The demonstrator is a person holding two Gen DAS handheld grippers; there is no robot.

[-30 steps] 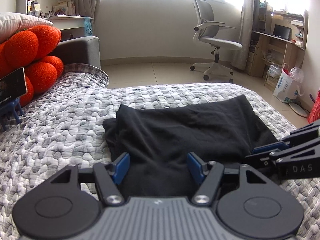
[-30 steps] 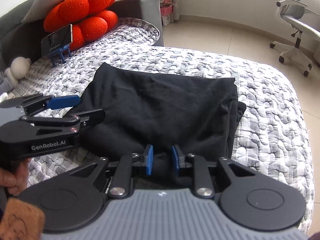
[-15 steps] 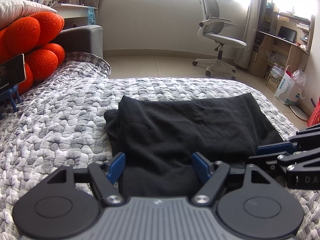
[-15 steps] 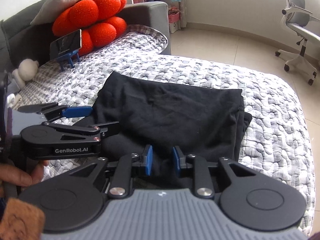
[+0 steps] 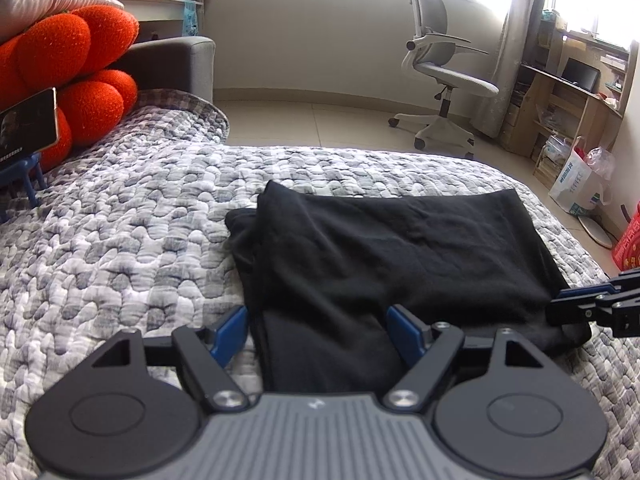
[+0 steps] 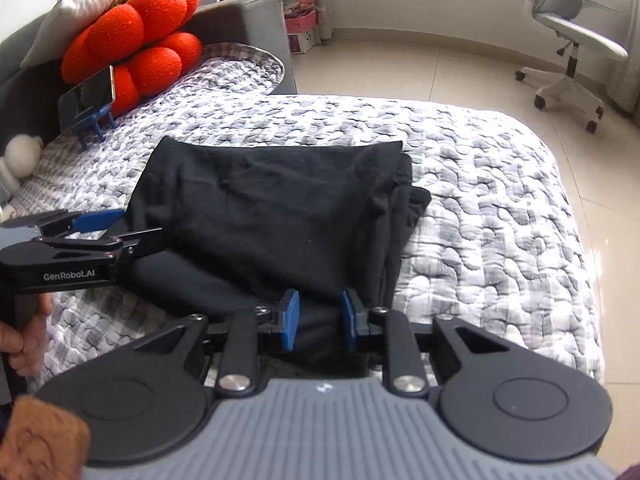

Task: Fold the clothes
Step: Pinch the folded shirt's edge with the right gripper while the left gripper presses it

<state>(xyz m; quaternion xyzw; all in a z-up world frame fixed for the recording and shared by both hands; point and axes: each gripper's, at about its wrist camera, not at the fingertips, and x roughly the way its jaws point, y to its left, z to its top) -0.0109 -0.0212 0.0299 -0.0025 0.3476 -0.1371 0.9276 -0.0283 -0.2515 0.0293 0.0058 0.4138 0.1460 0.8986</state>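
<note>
A black garment (image 5: pixel 400 252), folded into a rough rectangle, lies on the grey-white quilted bed (image 5: pixel 120 240); it also shows in the right wrist view (image 6: pixel 276 216). My left gripper (image 5: pixel 320 330) is open, its blue pads wide apart over the garment's near left edge. It appears from the side in the right wrist view (image 6: pixel 120 230). My right gripper (image 6: pixel 318 318) has its blue pads narrowly apart with the garment's near edge between them; whether they pinch the cloth is unclear. It shows at the right edge of the left wrist view (image 5: pixel 576 304).
Orange ball-shaped cushions (image 6: pixel 136 40) and a phone on a blue stand (image 6: pixel 90 100) sit at the bed's head by a grey sofa arm (image 5: pixel 168 64). An office chair (image 5: pixel 444 76) stands on the tiled floor beyond the bed. A desk (image 5: pixel 568 92) and a bag (image 5: pixel 580 184) are at the right.
Both grippers have drawn back a little toward the near edge of the garment. The right gripper's pads have opened slightly. The garment has not visibly shifted.
</note>
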